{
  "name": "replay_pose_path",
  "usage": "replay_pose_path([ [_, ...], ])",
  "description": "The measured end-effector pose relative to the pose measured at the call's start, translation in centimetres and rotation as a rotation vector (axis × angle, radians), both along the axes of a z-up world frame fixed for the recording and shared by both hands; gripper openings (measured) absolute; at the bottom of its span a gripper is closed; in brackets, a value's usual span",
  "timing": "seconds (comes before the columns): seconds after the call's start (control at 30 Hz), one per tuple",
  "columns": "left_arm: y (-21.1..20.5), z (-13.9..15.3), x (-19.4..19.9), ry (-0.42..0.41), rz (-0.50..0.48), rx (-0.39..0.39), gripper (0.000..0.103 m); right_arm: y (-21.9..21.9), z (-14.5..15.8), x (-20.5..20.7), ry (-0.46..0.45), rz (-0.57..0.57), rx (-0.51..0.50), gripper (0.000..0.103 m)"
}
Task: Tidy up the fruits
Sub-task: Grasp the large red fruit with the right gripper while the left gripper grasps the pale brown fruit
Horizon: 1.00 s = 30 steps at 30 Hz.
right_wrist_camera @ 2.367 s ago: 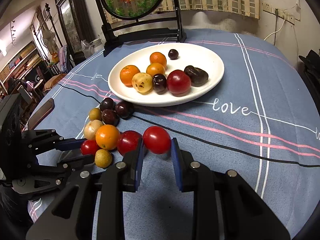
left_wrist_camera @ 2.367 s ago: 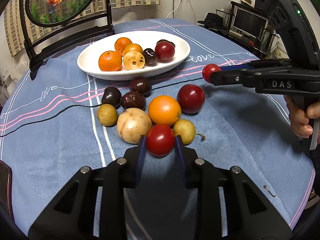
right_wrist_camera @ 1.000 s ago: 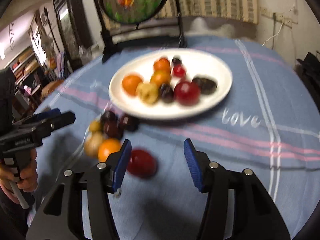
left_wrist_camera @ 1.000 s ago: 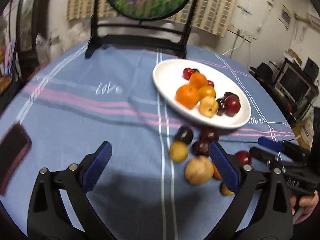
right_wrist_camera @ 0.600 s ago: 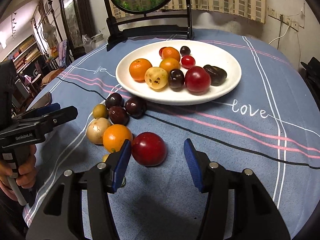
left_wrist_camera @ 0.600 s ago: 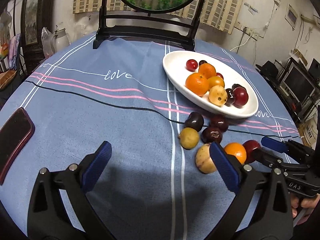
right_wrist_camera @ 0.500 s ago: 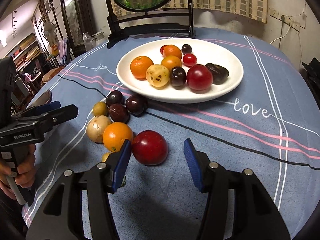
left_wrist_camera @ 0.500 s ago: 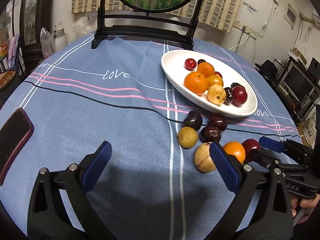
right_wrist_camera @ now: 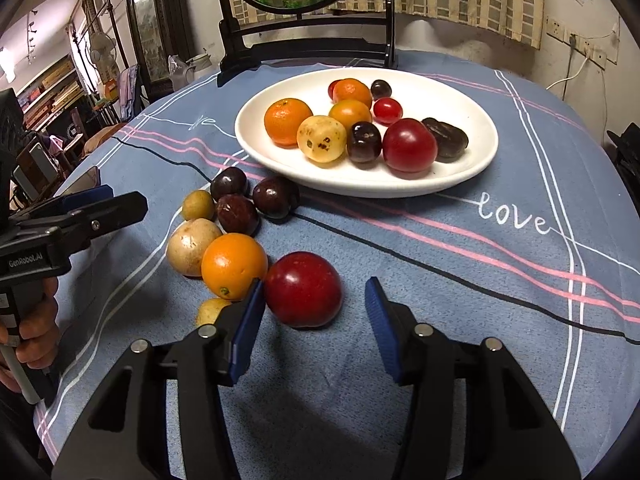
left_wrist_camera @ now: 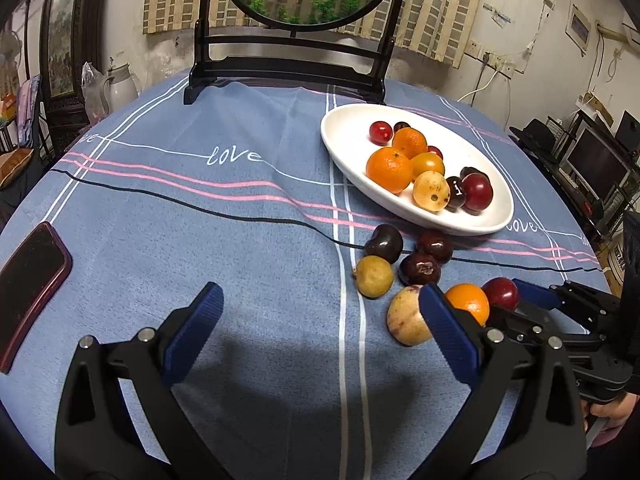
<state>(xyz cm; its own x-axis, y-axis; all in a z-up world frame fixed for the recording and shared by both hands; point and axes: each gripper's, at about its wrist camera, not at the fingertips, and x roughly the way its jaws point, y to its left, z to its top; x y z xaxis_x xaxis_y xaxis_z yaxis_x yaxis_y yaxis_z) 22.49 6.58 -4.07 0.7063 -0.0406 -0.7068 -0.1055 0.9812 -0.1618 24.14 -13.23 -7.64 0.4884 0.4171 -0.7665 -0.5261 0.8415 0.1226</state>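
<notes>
Right hand-held gripper [right_wrist_camera: 314, 318] wide open, empty, straddling the big round dark-red plum [right_wrist_camera: 303, 289] on the blue-clothed desk [right_wrist_camera: 460, 280]; left pad seems to touch it. Left hand-held gripper [left_wrist_camera: 320, 332] gaping, empty, over bare cloth. Pick step: next, close on the plum without nudging the round orange [right_wrist_camera: 234, 266], carry to the white oval plate [right_wrist_camera: 476, 160]

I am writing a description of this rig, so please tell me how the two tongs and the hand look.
Both the left tongs and the right tongs are black, with ribbed blue pads and silver screws. White lettering "GenRobot.AI" marks the left tool's body. A bare hand grips its handle; no cables are visible.
</notes>
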Motion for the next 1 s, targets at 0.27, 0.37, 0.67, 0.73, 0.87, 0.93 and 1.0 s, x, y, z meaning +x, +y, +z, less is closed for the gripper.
replay_pose_path([
  [0.27, -1.2, -0.3, 0.0, 0.000, -0.069, 0.021, 0.097, -2.2, 1.0, 0.9, 0.046, -0.060, 0.120, 0.039],
  [0.37, -3.3, -0.9, 0.0, 0.024, -0.181, 0.074, 0.071, -2.9, 1.3, 1.0, 0.038, -0.093, 0.124, 0.039],
  [0.67, -6.2, -2.2, 0.5, 0.075, -0.329, 0.147, 0.044, -3.2, 1.4, 1.1, 0.051, -0.106, 0.137, 0.039],
  [0.73, -6.3, -2.2, 0.9, 0.071, -0.334, 0.162, 0.044, -3.2, 1.4, 1.0, 0.051, -0.107, 0.139, 0.039],
  [0.87, -6.9, -2.4, 1.4, 0.064, -0.347, 0.186, 0.044, -3.2, 1.5, 0.9, 0.050, -0.101, 0.139, 0.039],
  [0.93, -7.1, -2.6, 1.8, 0.076, -0.349, 0.193, 0.044, -3.2, 1.5, 0.9, 0.048, -0.102, 0.140, 0.039],
  [1.0, -7.1, -2.7, 1.9, 0.076, -0.353, 0.197, 0.044, -3.3, 1.6, 0.9, 0.047, -0.105, 0.142, 0.039],
])
